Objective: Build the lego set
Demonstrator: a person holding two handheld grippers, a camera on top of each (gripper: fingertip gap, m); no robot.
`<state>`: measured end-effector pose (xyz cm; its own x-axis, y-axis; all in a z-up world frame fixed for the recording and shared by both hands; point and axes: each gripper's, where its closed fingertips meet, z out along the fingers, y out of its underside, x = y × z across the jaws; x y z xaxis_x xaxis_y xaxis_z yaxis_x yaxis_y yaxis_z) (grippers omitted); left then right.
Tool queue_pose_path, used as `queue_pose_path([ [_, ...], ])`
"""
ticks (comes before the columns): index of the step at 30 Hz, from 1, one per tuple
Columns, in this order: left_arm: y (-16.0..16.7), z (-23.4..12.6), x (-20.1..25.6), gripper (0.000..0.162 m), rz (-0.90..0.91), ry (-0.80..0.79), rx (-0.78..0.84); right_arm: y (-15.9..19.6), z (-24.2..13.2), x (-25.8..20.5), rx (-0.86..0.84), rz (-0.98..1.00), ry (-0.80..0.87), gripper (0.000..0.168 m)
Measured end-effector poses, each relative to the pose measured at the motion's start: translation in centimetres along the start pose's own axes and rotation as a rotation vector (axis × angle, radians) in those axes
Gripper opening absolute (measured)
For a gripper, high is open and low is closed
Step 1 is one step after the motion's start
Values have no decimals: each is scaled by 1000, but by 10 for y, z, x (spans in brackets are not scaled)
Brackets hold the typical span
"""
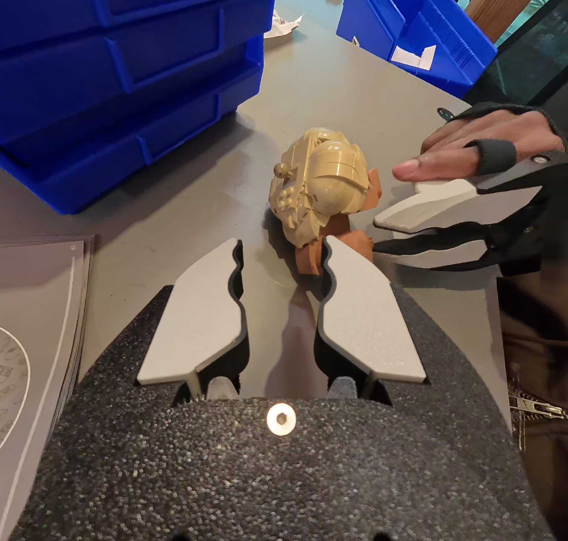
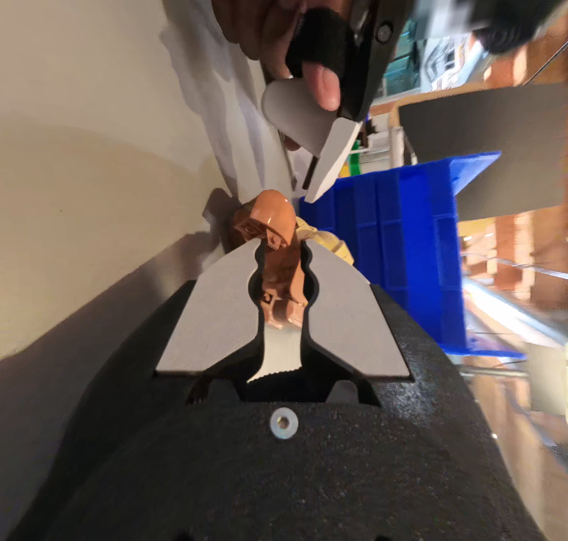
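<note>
Left grey-fingered gripper (image 1: 281, 249): spread wide, empty, tips just short of tan-and-brown curved lego model (image 1: 319, 188) on grey table (image 1: 338, 96). Right grey-fingered gripper (image 2: 281, 249): clamped narrow on brown end. Risk: twist or tug snapping brown section off tan shell. Beyond: stacked blue plastic bins (image 1: 123, 65), near enough to knock.

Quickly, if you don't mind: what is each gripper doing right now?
Left gripper: open, holding nothing, beside the lego model.
Right gripper: closed on the model's brown part.
</note>
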<state>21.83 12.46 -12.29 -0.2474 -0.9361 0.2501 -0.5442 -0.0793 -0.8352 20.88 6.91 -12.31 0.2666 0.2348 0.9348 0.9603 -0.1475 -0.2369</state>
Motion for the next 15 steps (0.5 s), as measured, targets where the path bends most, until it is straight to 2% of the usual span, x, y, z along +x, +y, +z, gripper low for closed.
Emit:
queue_pose_path([
  [4, 4, 1, 2, 48, 10, 10, -25, 3, 7, -5, -40, -213, 41, 25],
  [7, 9, 3, 3, 48, 14, 9, -56, 3, 10, -5, -49, -270, 46, 23],
  [15, 4, 2, 4, 45, 7, 10, -26, 3, 10, 5, -16, -124, 26, 12],
])
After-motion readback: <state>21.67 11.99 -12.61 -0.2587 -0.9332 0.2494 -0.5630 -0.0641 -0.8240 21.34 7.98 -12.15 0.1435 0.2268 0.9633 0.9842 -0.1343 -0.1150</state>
